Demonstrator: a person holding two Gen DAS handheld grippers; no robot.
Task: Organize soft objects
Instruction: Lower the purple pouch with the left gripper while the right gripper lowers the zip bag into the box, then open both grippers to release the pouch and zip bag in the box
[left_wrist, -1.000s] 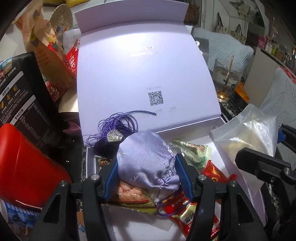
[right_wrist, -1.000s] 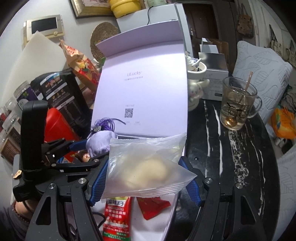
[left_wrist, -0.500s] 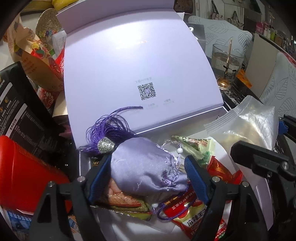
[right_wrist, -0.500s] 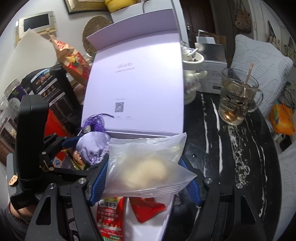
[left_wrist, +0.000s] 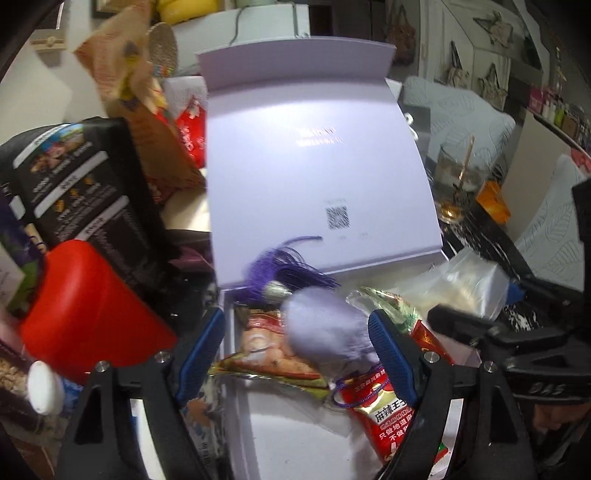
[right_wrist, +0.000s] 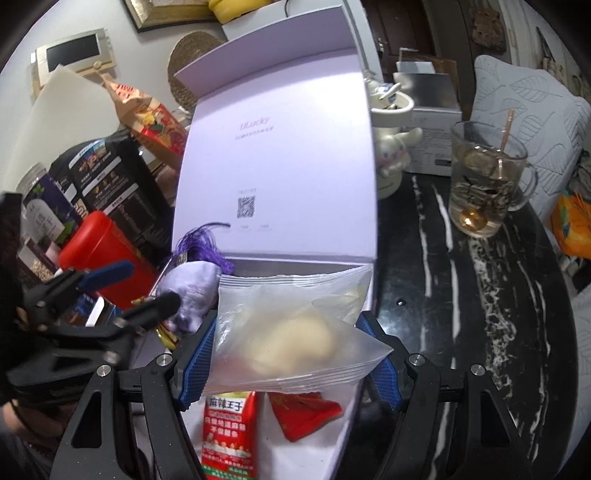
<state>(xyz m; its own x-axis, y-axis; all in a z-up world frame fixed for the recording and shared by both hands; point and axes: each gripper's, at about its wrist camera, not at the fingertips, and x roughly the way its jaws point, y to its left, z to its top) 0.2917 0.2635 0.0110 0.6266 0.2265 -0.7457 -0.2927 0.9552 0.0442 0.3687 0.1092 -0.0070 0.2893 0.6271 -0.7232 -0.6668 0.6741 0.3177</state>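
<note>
Lavender satin pouch (left_wrist: 325, 328) lies in the open box (left_wrist: 288, 435) atop snack packets, between the wide-open left gripper (left_wrist: 297, 349) pads, untouched; it looks light, squashy and slick, best pinched across its belly. One pouch, one clear bag (right_wrist: 291, 332): the right gripper (right_wrist: 286, 356) clamps that limp, crinkly bag above the box.

Lilac pouch (left_wrist: 325, 328) (blurred, seemingly tasselled) lies atop snack packets (left_wrist: 273, 350) in box (left_wrist: 295, 435).
</note>
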